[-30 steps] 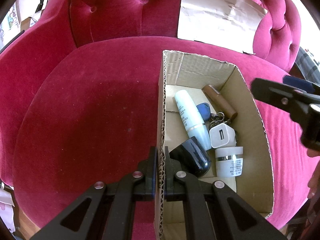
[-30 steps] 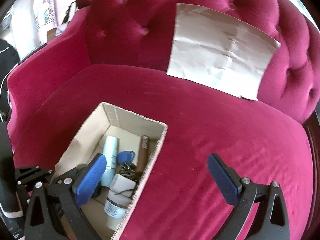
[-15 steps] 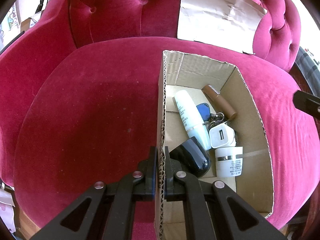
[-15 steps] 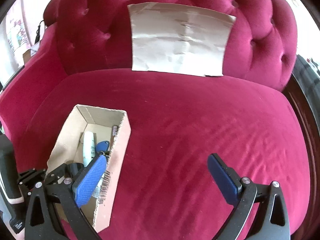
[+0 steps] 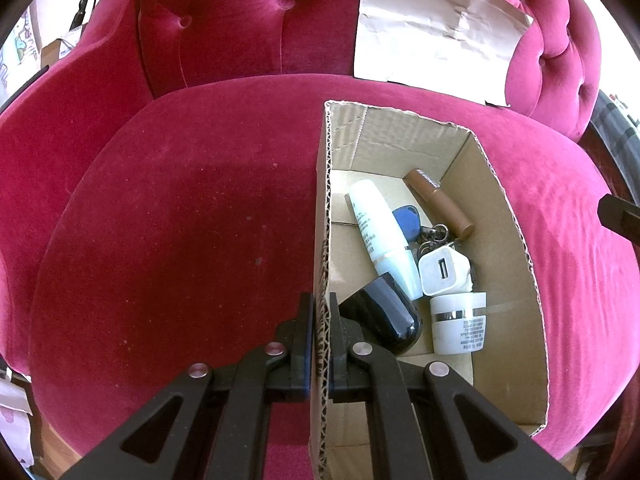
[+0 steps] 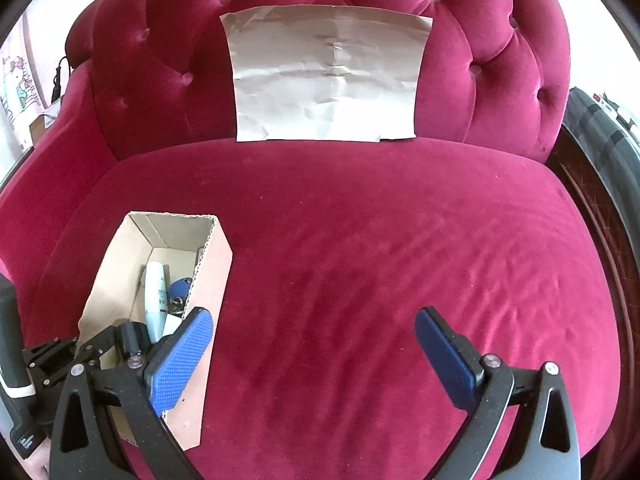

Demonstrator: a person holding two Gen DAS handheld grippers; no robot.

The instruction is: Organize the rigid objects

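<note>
A cardboard box (image 5: 404, 136) (image 6: 214, 280) stands on the red velvet sofa seat. Inside it lie a white tube (image 5: 380, 236), a blue key fob with keys (image 5: 408, 220), a brown cylinder (image 5: 440, 204), a white USB charger (image 5: 444, 272), a white jar (image 5: 460, 328) and a black rounded object (image 5: 384, 316). My left gripper (image 5: 320, 320) is shut on the box's left wall, one pad on each side. My right gripper (image 6: 312, 332) hangs open over bare seat to the right of the box, with nothing between its blue pads (image 6: 184, 356).
A creased sheet of brown paper (image 6: 326, 76) leans on the tufted backrest (image 6: 160, 60). The sofa seat (image 6: 400, 260) spreads wide to the right of the box. Dark wood and a striped cloth (image 6: 600, 136) show at the far right edge.
The right gripper has drawn away from the box toward the right and rolled level; it has nearly left the left wrist view. The left gripper and the box have stayed put.
</note>
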